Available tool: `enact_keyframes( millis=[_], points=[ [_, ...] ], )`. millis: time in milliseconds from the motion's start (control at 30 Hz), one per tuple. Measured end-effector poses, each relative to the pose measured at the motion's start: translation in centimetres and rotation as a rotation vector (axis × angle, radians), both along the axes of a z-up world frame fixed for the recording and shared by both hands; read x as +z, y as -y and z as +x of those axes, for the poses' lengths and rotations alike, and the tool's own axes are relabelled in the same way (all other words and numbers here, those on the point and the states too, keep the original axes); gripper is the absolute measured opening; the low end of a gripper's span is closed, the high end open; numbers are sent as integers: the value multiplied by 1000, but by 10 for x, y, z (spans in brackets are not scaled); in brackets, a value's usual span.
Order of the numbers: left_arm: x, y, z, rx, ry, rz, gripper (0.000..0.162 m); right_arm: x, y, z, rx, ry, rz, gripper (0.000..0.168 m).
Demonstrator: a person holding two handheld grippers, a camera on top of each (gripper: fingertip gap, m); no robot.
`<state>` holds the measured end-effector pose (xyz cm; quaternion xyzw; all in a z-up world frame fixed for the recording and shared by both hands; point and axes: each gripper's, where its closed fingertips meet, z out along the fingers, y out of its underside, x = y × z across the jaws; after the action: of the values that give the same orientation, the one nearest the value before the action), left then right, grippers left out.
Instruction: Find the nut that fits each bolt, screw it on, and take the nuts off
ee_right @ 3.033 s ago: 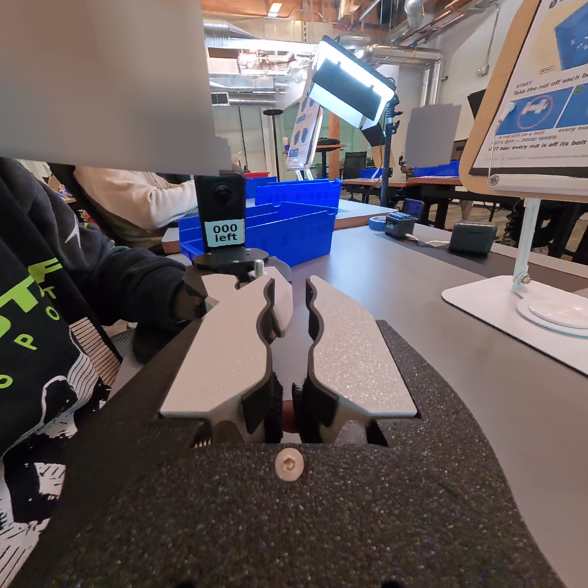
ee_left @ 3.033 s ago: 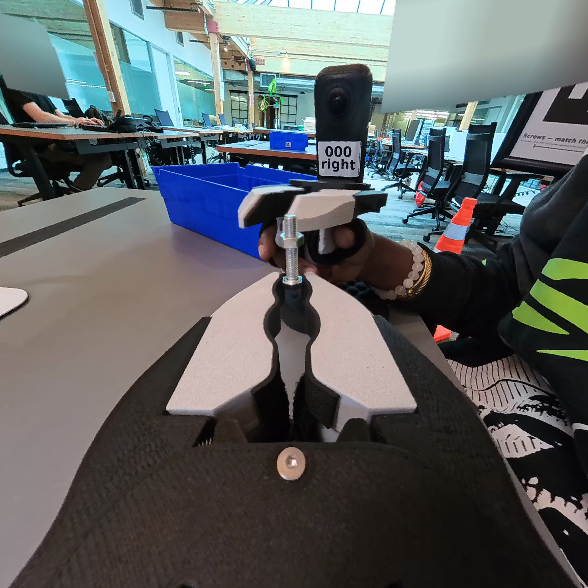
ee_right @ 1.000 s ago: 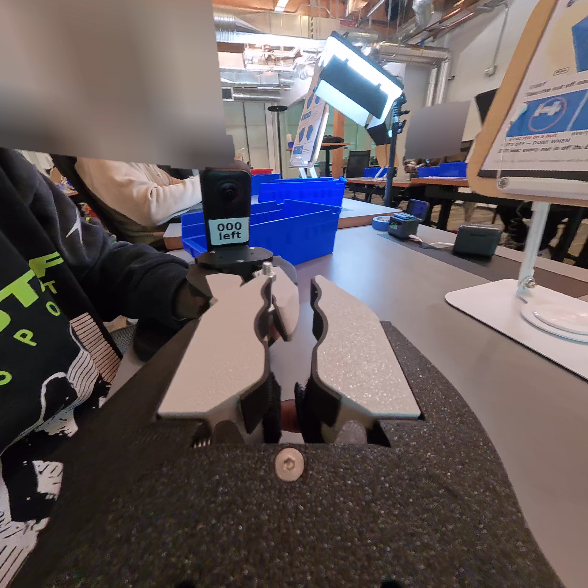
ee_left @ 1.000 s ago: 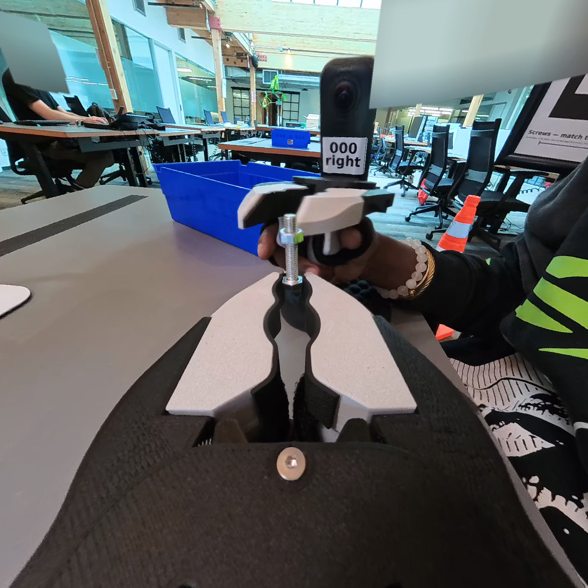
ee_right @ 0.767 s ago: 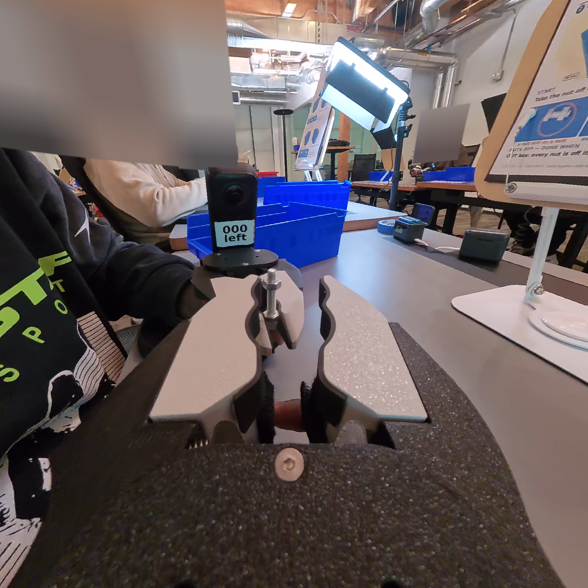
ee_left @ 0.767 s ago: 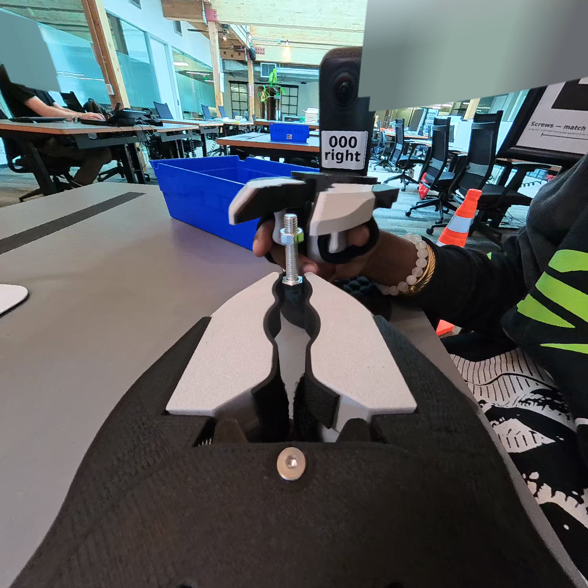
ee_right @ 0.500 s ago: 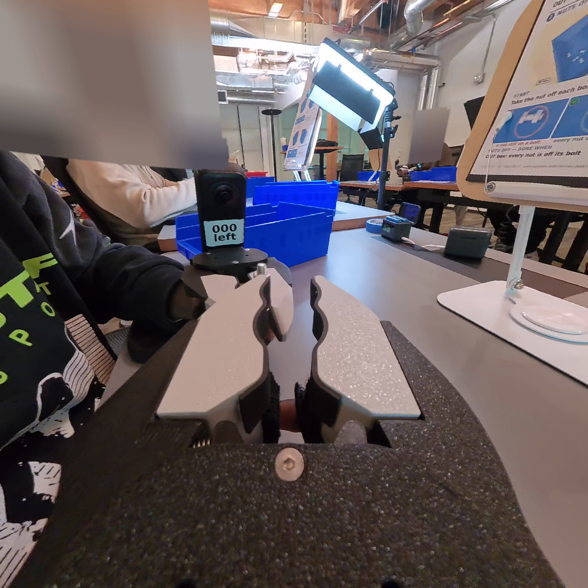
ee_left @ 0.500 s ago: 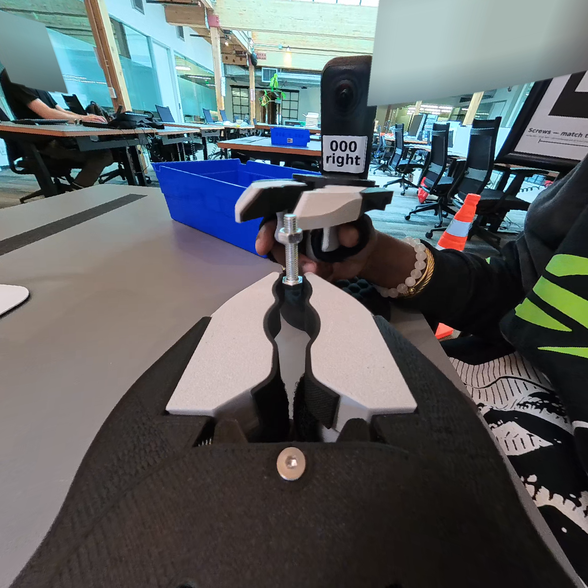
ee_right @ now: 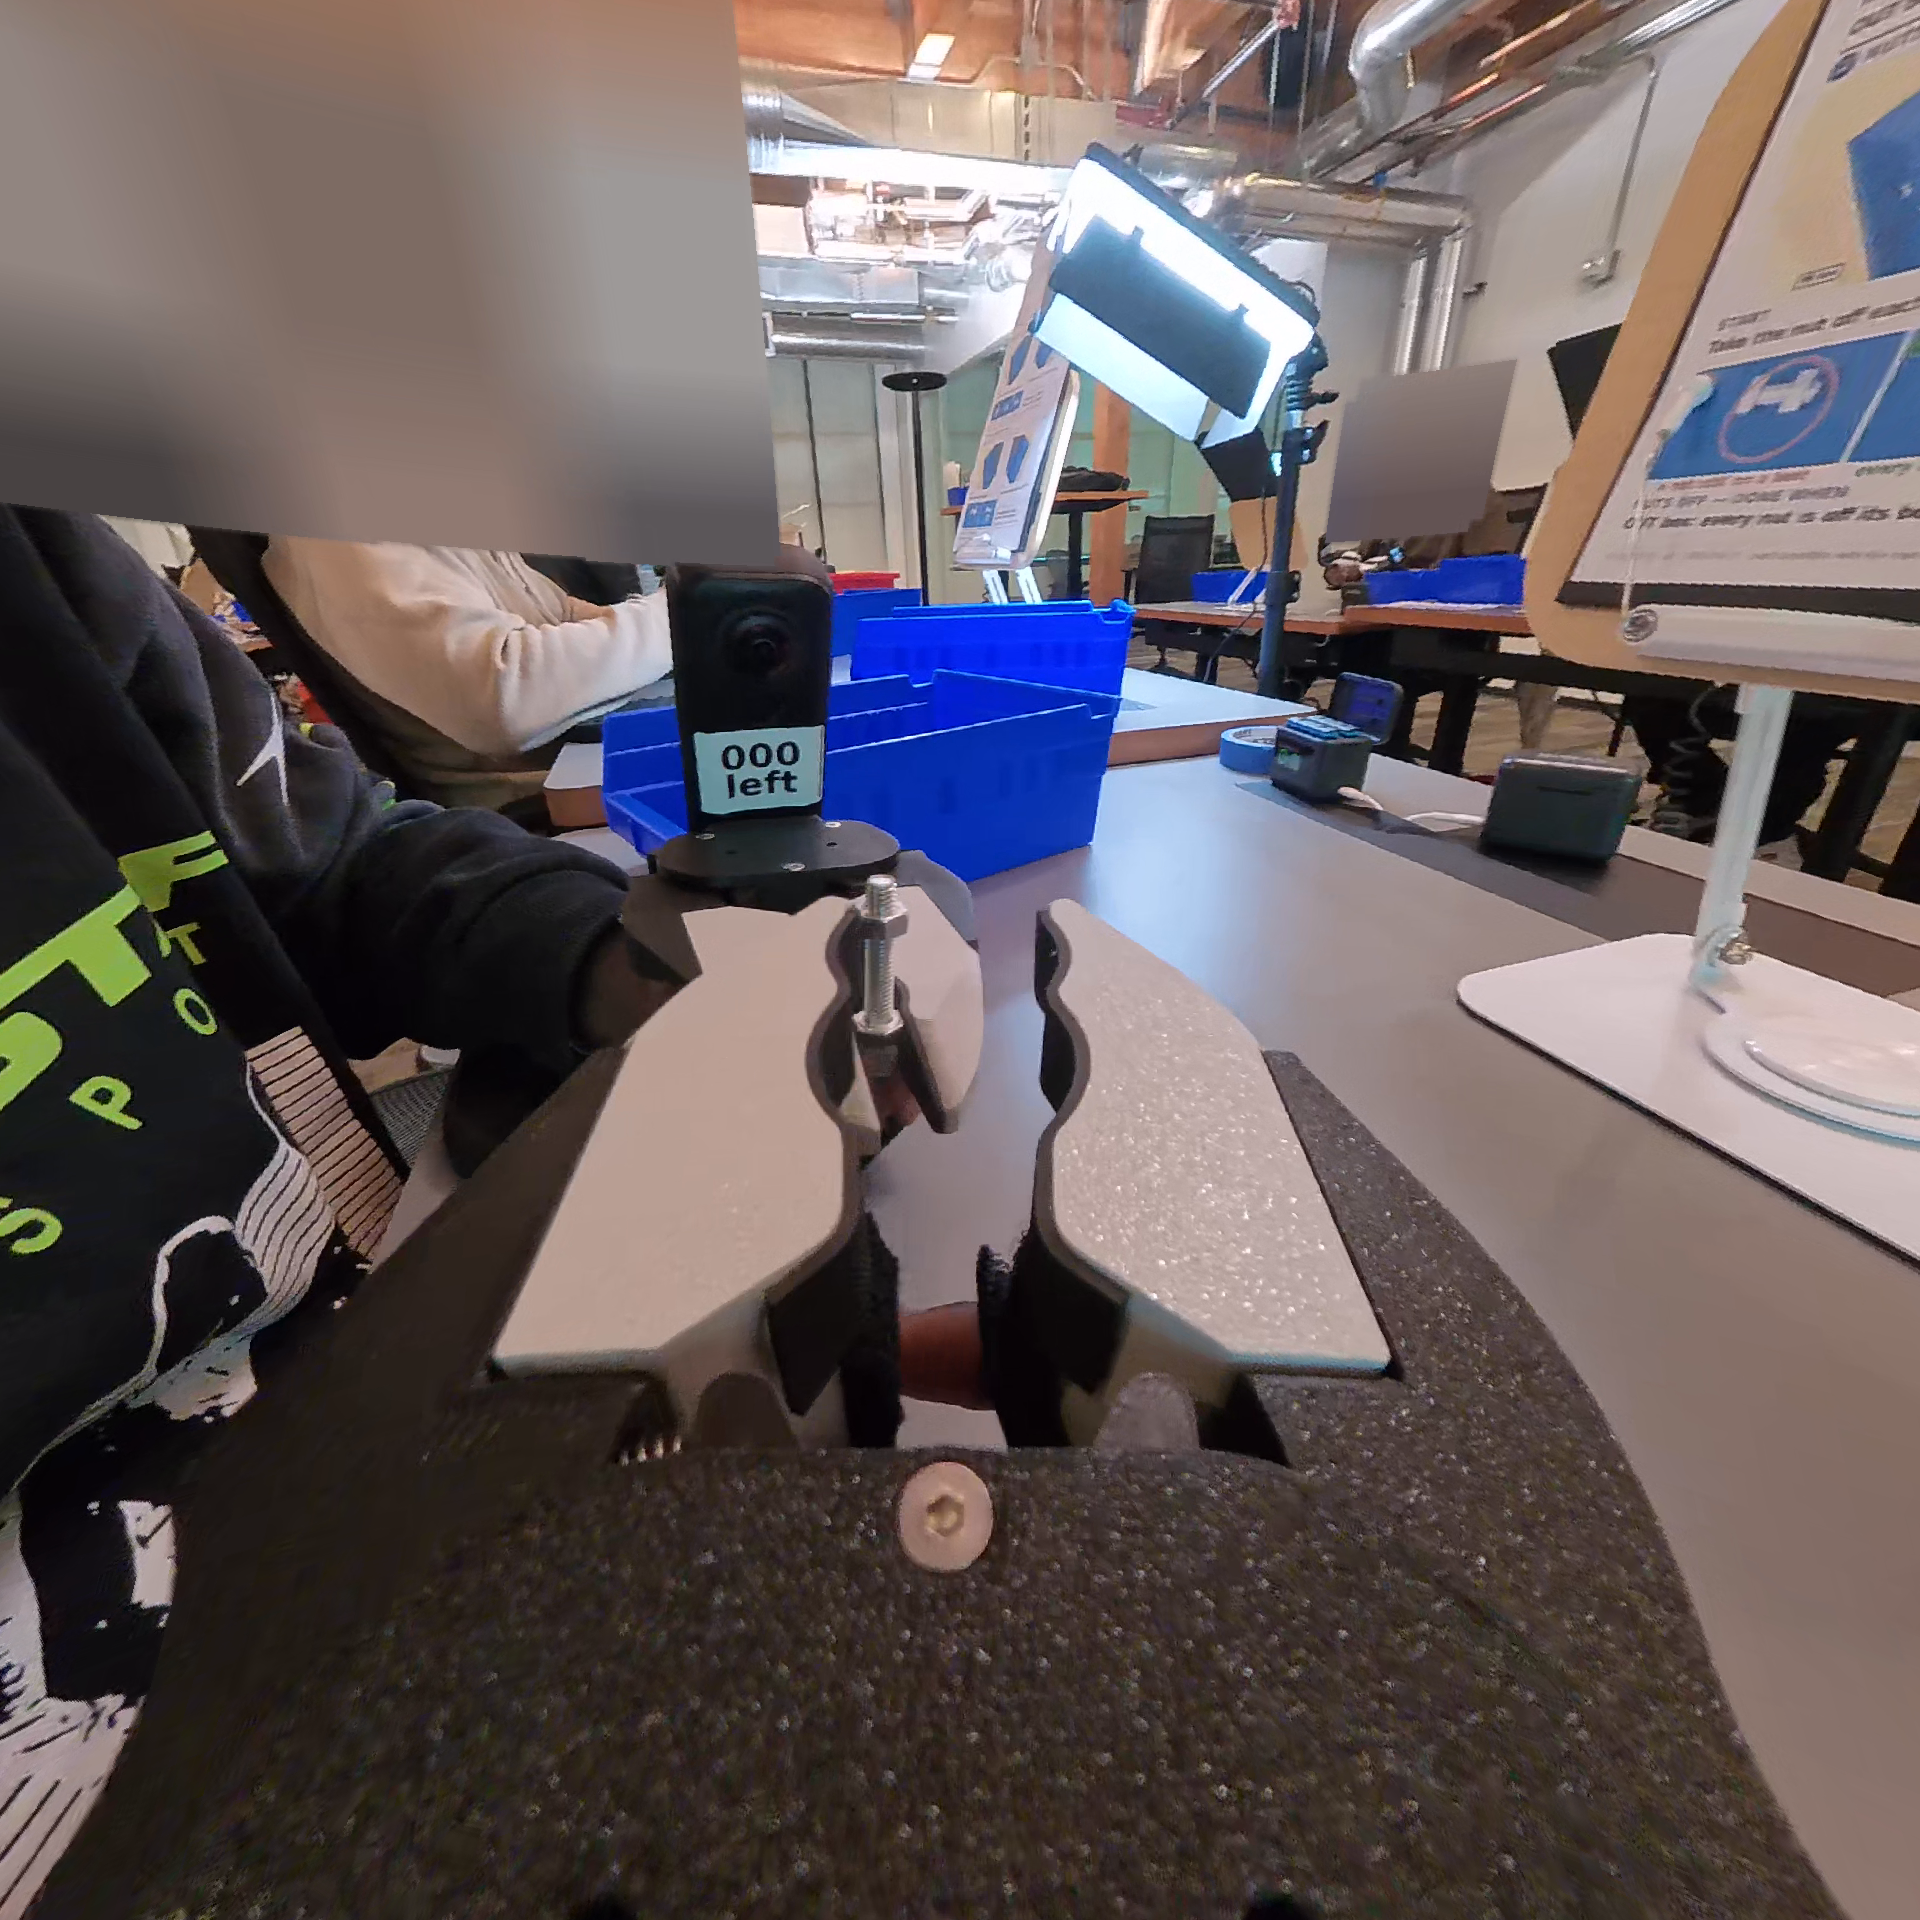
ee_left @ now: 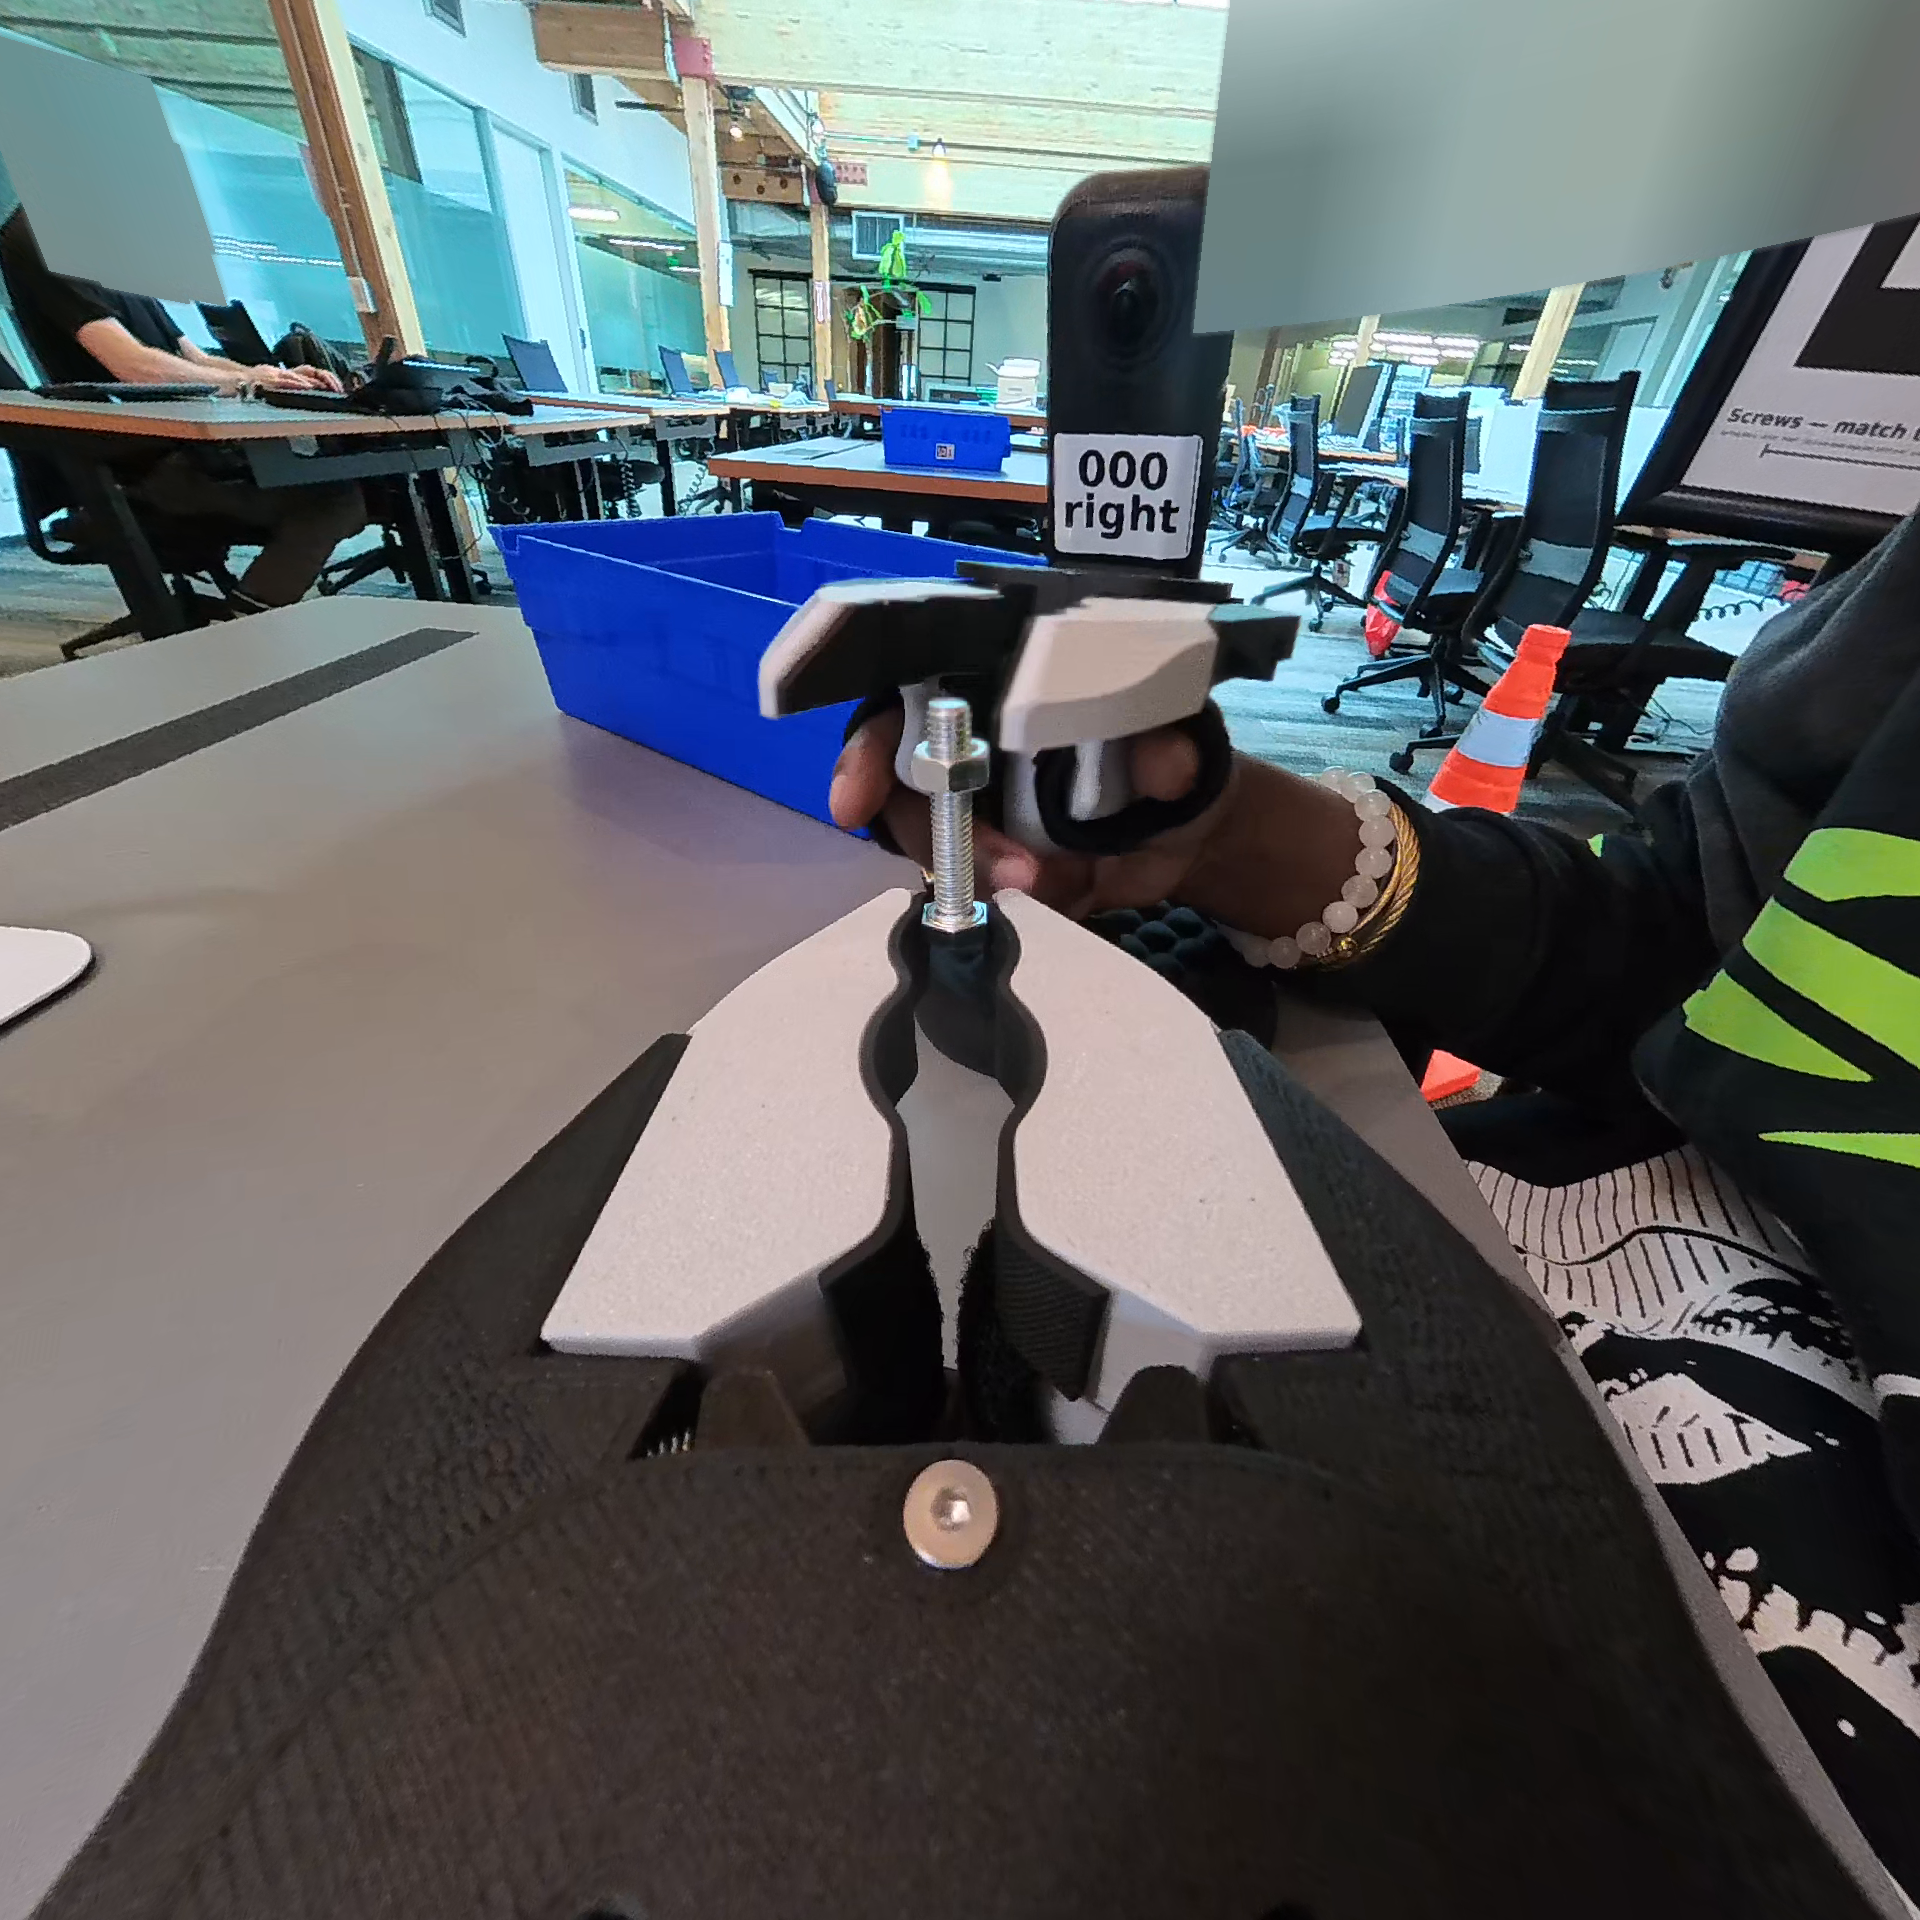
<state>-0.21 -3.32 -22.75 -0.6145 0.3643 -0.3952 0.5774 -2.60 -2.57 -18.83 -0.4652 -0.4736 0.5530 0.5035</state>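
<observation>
Left claw pinches the head of an upright bolt; a nut sits near its top. Right claw, spread, apparently straddles the nut without touching.

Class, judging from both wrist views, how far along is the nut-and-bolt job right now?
Done: a nut sits threaded near the top of the bolt.
In hand: the left gripper is shut on the bolt's head and holds it upright. The right gripper is open beside the bolt and touches neither part.
Left: spinning that nut off. No other bolts or nuts show; the blue bin's contents are hidden.
</observation>
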Motion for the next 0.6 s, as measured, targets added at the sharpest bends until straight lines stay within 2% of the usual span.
enact_keyframes(
  millis=[100, 267, 467, 600],
  points=[
    [0, 1, 1, -2, -5, 5, 10, -2, 1, -3, -3, 17, 10, 37],
    [1, 0, 0, 0, 4, 2, 10, 0, -7, 3, -38, 2, 1, 23],
    [0, 0, 0, 0, -1, 3, 10, -2, 1, -2, 0, 12, 5, 38],
    [1, 0, 0, 0, 4, 3, 10, -2, -3, 0, -24, 14, 7, 31]
  ],
)
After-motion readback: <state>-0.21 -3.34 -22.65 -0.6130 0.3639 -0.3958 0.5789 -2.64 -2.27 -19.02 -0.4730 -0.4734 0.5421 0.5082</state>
